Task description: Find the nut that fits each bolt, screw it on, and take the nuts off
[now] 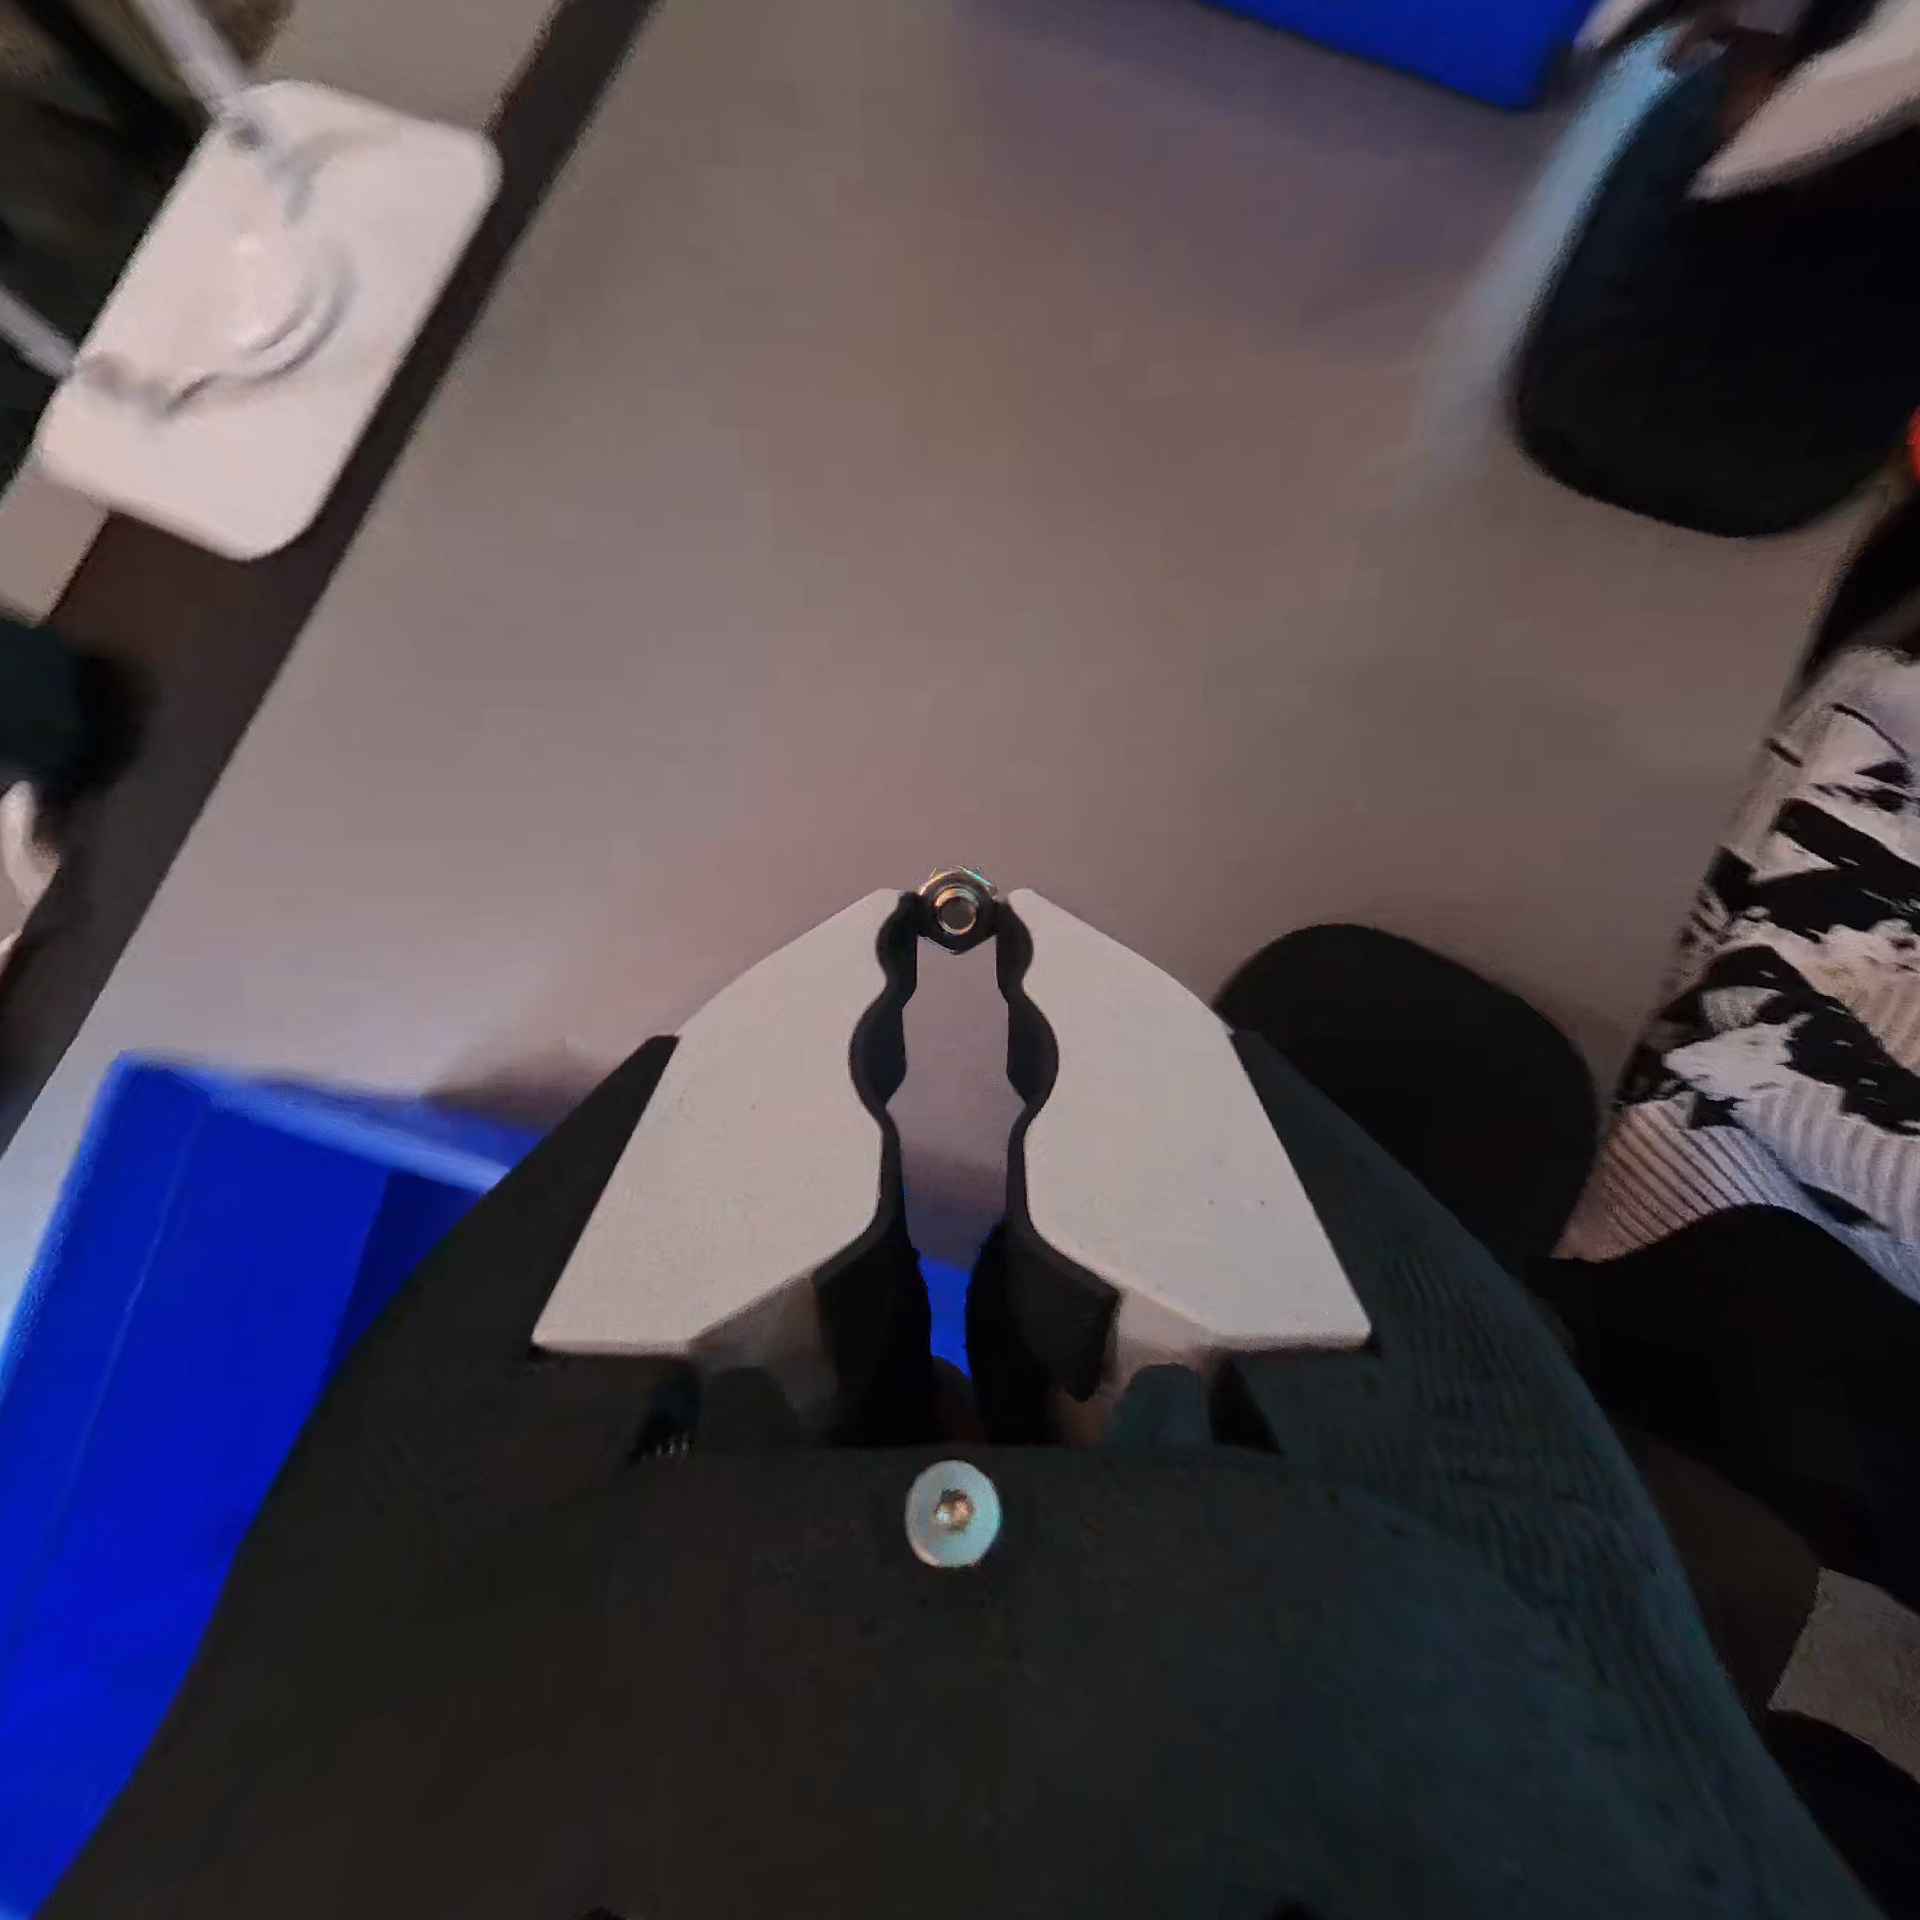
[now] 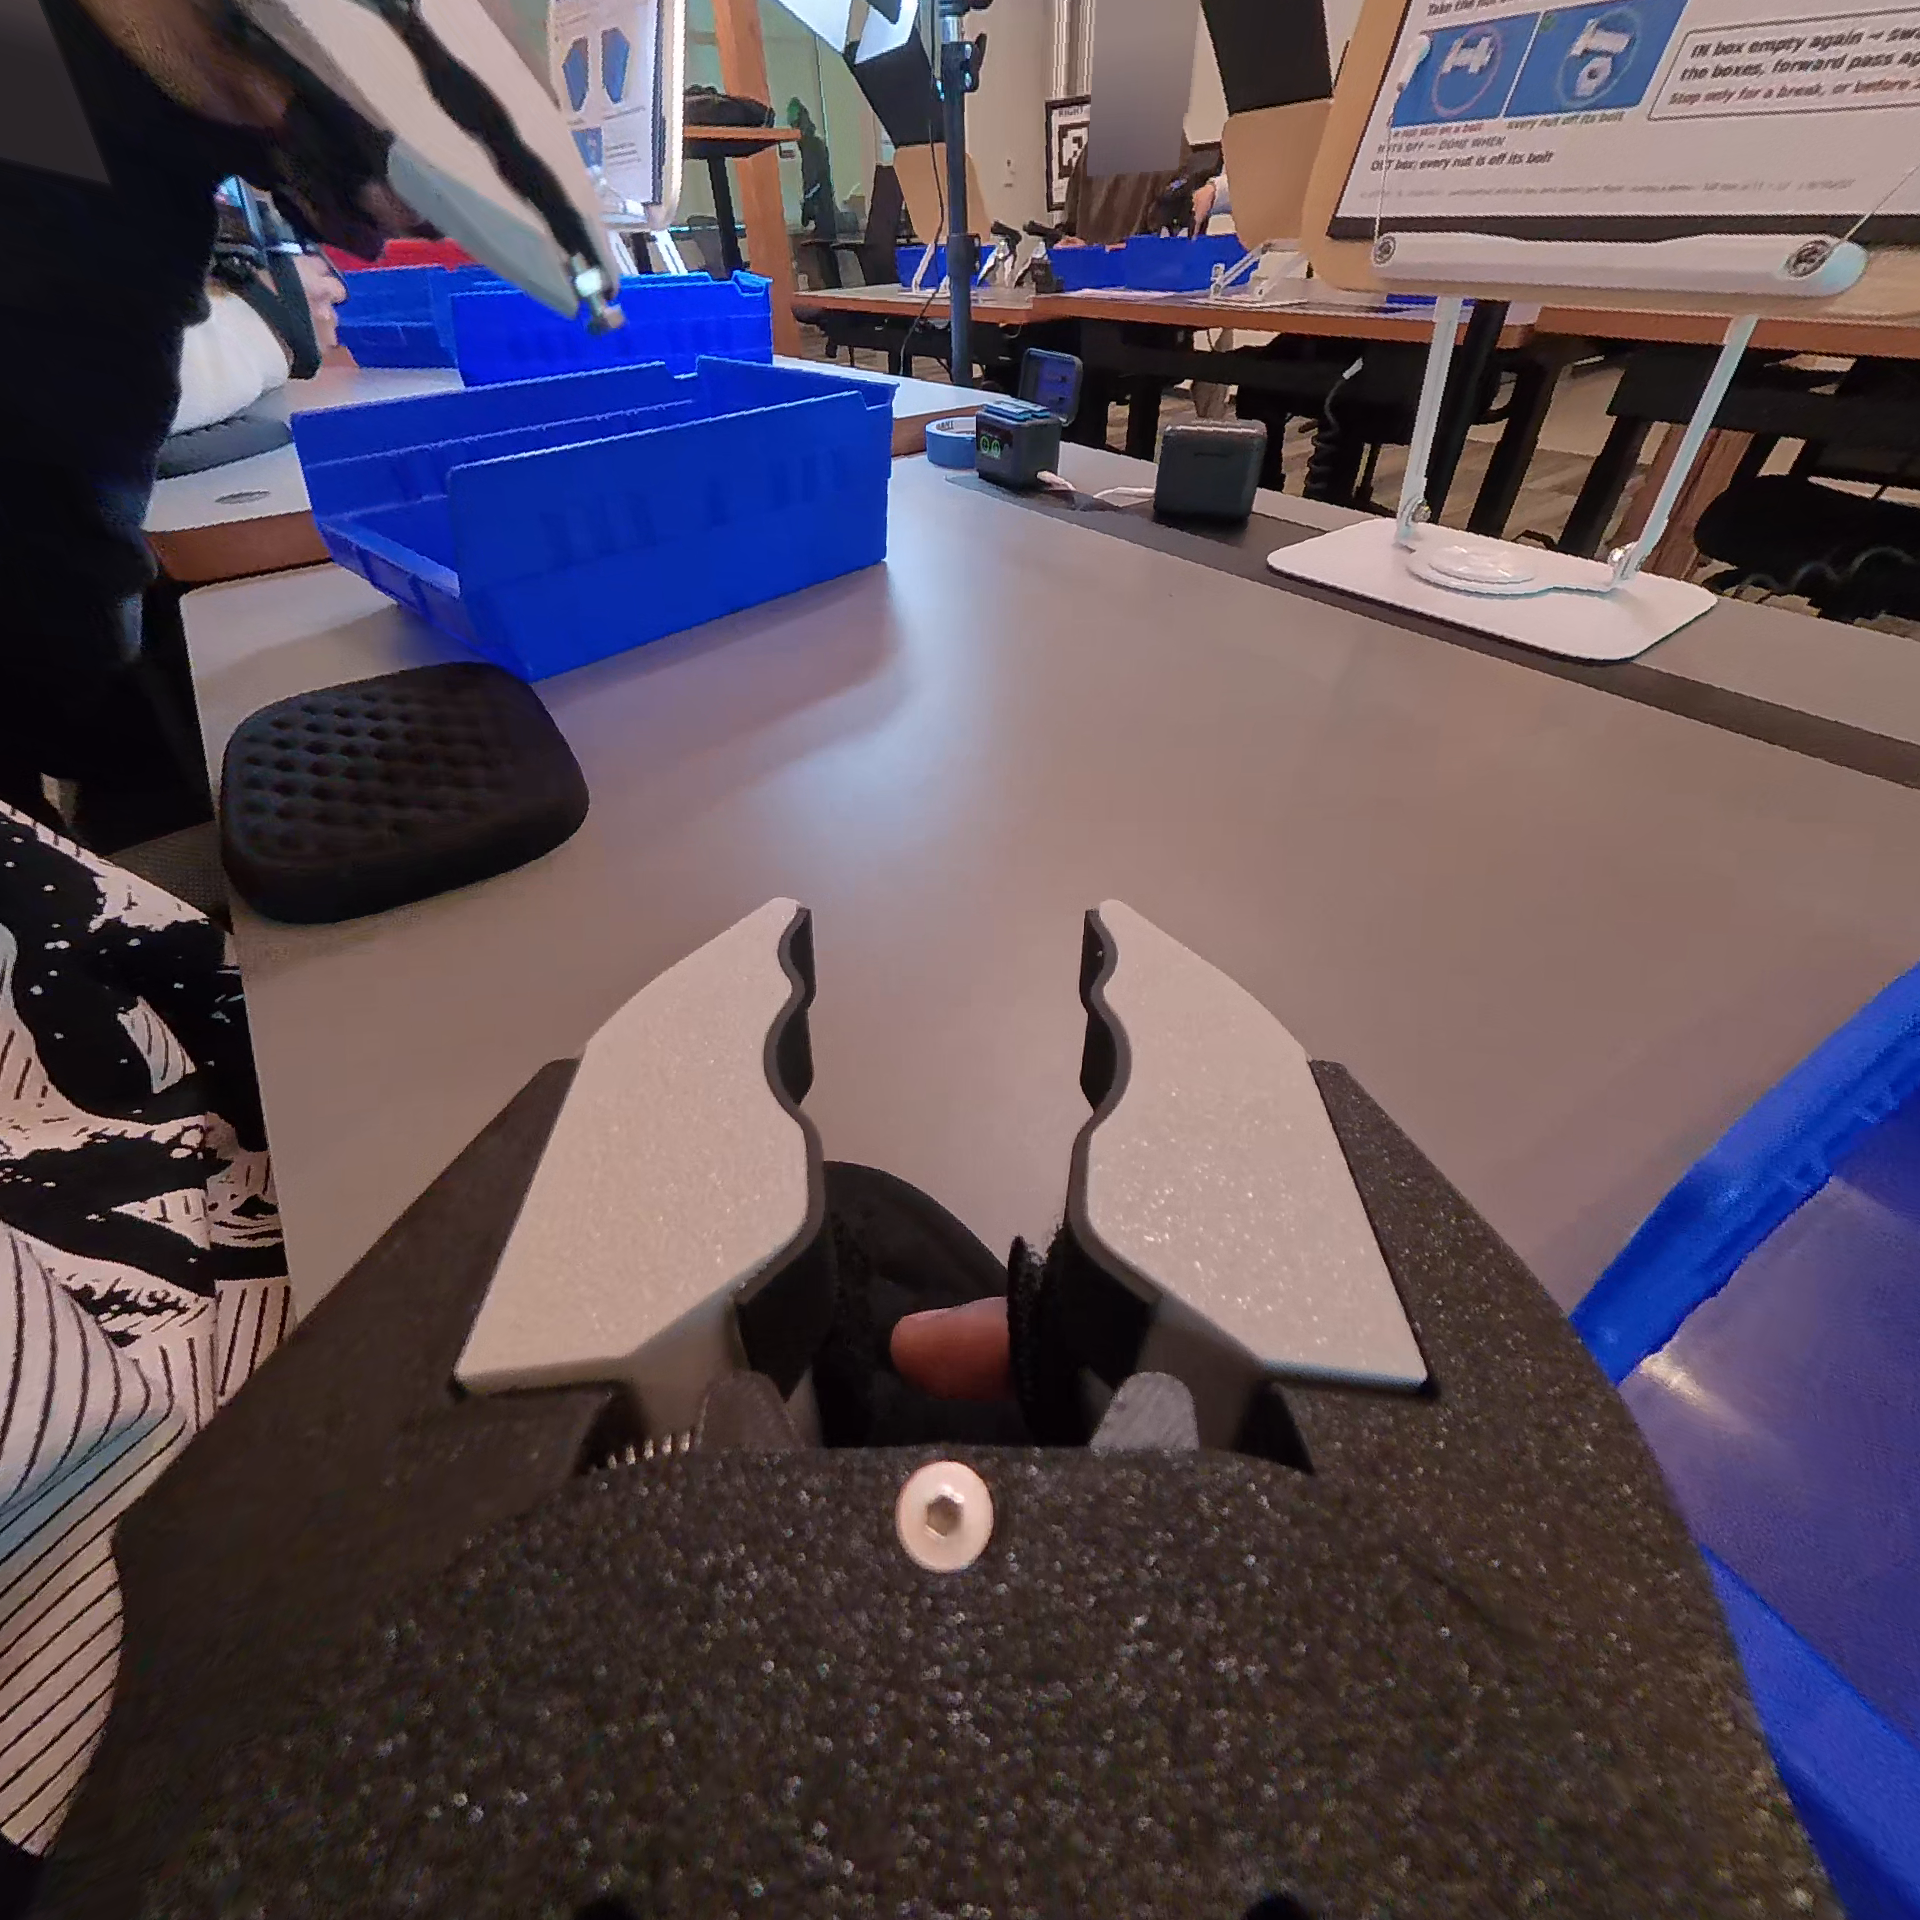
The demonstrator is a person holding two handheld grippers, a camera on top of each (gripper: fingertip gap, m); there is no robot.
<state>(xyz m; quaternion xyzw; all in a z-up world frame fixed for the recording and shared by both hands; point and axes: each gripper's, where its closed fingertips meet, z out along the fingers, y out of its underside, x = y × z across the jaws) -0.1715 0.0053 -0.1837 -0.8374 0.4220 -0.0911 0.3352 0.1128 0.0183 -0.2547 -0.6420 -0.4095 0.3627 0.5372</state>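
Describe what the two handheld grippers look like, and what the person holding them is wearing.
Both the left gripper and the right gripper have a rough, grainy black body, one silver screw at its centre, and two pale grey fingers with wavy black inner pads. No cables show. The person wears a black-and-white patterned garment with thin stripes.

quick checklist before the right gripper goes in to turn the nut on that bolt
1. Left gripper shut on the bolt: ok.
2. Nut on the bolt: cannot tell, too small.
3. Right gripper open with nothing in it: ok.
4. Bolt held up in the air, above the blue bin: ok.
5. Grey table between the grippers bare: ok.
6. Grippers lined up: not ok, bolt is high and left in the right wrist view.
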